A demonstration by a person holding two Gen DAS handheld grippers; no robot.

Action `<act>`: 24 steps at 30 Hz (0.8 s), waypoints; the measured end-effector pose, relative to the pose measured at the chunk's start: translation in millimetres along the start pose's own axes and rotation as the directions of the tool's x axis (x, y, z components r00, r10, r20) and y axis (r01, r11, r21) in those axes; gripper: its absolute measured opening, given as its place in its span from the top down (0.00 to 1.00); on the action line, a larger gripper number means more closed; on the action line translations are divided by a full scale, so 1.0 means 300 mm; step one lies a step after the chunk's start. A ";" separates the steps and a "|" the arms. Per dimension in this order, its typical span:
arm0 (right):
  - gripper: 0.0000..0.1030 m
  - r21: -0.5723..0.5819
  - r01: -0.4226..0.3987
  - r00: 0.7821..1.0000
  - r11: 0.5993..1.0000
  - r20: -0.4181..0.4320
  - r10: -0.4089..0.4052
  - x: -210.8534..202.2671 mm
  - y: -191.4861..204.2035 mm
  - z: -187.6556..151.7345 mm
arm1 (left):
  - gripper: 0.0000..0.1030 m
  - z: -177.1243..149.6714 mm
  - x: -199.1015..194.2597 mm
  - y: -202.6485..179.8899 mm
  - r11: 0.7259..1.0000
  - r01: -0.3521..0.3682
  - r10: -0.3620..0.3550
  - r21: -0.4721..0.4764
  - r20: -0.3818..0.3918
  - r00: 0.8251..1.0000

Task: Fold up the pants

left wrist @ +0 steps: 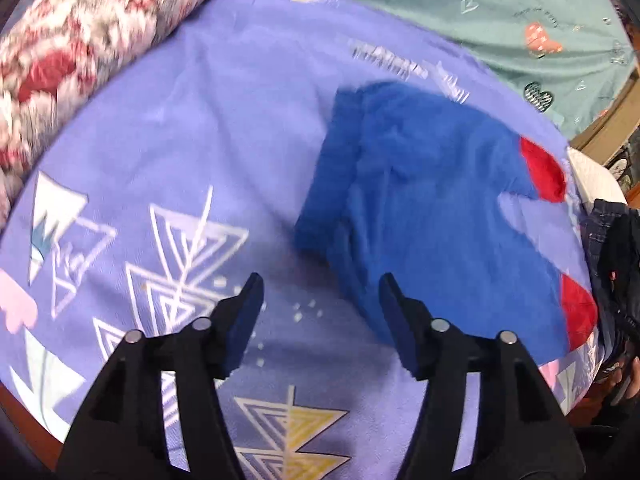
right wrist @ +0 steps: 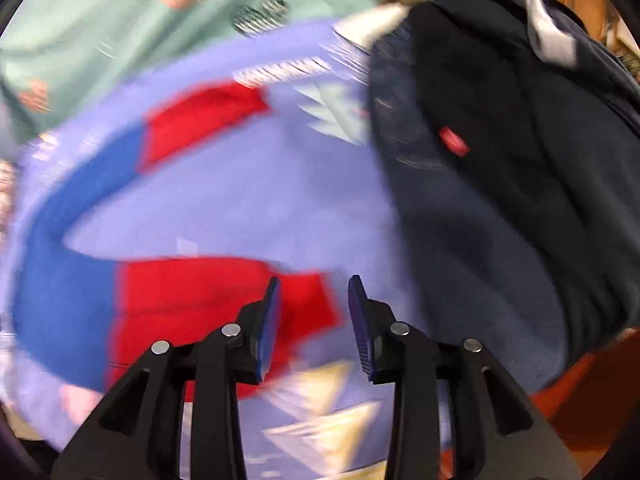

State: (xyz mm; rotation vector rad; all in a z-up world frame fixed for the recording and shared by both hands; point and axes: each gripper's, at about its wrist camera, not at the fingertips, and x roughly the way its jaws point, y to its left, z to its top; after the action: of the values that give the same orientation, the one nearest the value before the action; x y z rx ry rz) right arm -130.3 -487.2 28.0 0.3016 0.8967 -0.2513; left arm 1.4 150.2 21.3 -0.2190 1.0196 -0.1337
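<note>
The pants lay on a purple blanket that covered the bed. They were blue with red ends on the 2 legs. The blanket had white and yellow triangle shapes on it. In the left view the pants sat toward the right side of the blanket, and the top part looked folded over, with a thick blue edge on the left.

The left claw hung over the blanket with its 2 blue tips wide apart. It held nothing. The near edge of the pants was just past its right tip.

The right claw was spread wide too, and it held nothing. Its left tip was over the red end of the closer leg. That picture was blurry, so I could not tell if it touched the cloth.

A rolled quilt with red and white flowers lay along the far left of the blanket. A green sheet with little hearts was behind the blanket. A pile of dark clothes sat on the right side, with a small red tag on it. Brown wood showed at the right edge of the bed.
</note>
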 end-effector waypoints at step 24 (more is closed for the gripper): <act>0.46 -0.172 -0.296 0.948 0.940 -0.172 0.267 0.204 0.342 0.040 | 0.16 0.344 0.165 -0.104 0.977 0.031 -0.041 0.209 0.047 0.998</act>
State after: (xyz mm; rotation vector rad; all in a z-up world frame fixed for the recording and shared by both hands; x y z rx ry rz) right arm -50.2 -401.5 2.0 0.2642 1.0027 0.1272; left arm 115.0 121.6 39.9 -0.0492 0.9440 -0.2654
